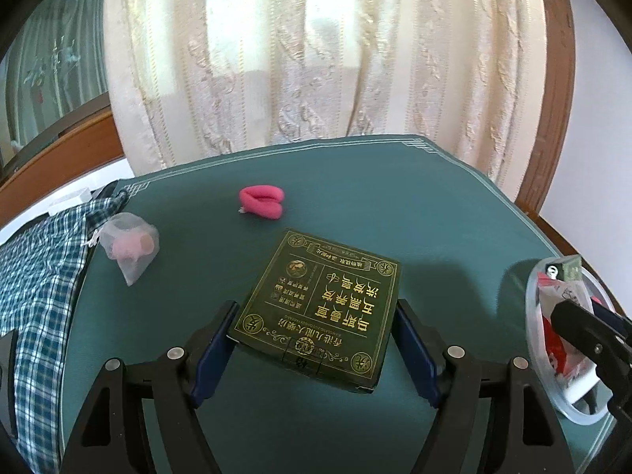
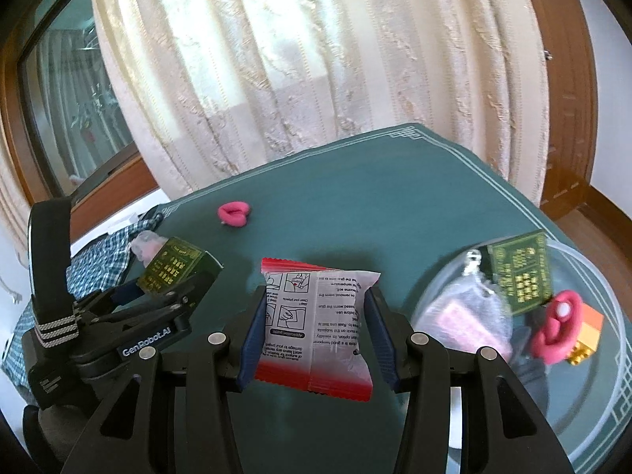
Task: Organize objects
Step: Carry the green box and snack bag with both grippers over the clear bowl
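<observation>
Left gripper (image 1: 314, 341) clamped on flat dark-green gold-printed box (image 1: 322, 308), raised above teal table mat (image 1: 395, 205). Right gripper (image 2: 314, 335) grasping red-and-white printed sachet (image 2: 316, 324), just left of clear round plastic bowl (image 2: 616, 300).

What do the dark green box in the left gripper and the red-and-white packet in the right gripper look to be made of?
The dark green box with gold print looks like glossy printed cardboard: flat faces, crisp folded edges, faint sheen. The red-and-white packet looks like thin plastic film: crinkled, puffed, with a serrated sealed end. Neither is certain from looks alone.
</observation>
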### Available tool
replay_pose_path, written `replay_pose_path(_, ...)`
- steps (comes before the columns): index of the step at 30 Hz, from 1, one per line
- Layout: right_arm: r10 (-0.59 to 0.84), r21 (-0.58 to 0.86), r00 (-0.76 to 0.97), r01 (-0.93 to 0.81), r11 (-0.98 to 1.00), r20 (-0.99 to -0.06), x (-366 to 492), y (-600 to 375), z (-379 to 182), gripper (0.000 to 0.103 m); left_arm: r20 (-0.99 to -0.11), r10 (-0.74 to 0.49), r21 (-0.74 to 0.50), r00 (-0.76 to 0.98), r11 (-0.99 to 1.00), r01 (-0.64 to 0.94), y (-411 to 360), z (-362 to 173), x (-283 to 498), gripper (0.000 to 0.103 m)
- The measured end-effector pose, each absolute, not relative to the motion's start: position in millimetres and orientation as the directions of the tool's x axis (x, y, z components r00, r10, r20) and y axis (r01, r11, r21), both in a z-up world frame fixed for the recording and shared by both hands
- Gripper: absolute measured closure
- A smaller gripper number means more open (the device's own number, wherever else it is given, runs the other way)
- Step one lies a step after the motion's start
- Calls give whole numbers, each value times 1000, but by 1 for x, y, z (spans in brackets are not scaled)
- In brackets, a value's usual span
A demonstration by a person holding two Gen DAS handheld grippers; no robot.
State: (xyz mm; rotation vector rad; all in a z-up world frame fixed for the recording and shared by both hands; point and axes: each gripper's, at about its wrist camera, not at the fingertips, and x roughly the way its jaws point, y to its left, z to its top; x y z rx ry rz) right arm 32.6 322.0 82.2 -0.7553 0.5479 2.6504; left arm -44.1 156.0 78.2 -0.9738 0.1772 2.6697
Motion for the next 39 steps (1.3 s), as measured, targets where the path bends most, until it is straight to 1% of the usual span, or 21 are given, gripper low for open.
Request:
replay_pose_path(11,277,268,-795,-474,-839,-539,68,355,85,54,-635,274,45,-722,-920,-389,191,86,-25,24)
replay_pose_path(24,406,248,-728,-609,-753,-553,119,406,79,54,-643,347,64,-683,-864,-499,243,88,-2,24)
replay_pose_path(30,449,240,-692,-659,-713,-565,140,426,74,54,-650,389,49,-653,-836,-547,262,90,8,24)
replay_pose_path(37,463,251,-678,-681,-688,-572,150,441,69,54,-658,458,-2,-598,-794,-607,286,97,17,24)
replay_pose_path(39,464,253,-678,-682,-686,-570,152,443,69,54,-654,472,1,-591,-781,-625,296,99,20,24)
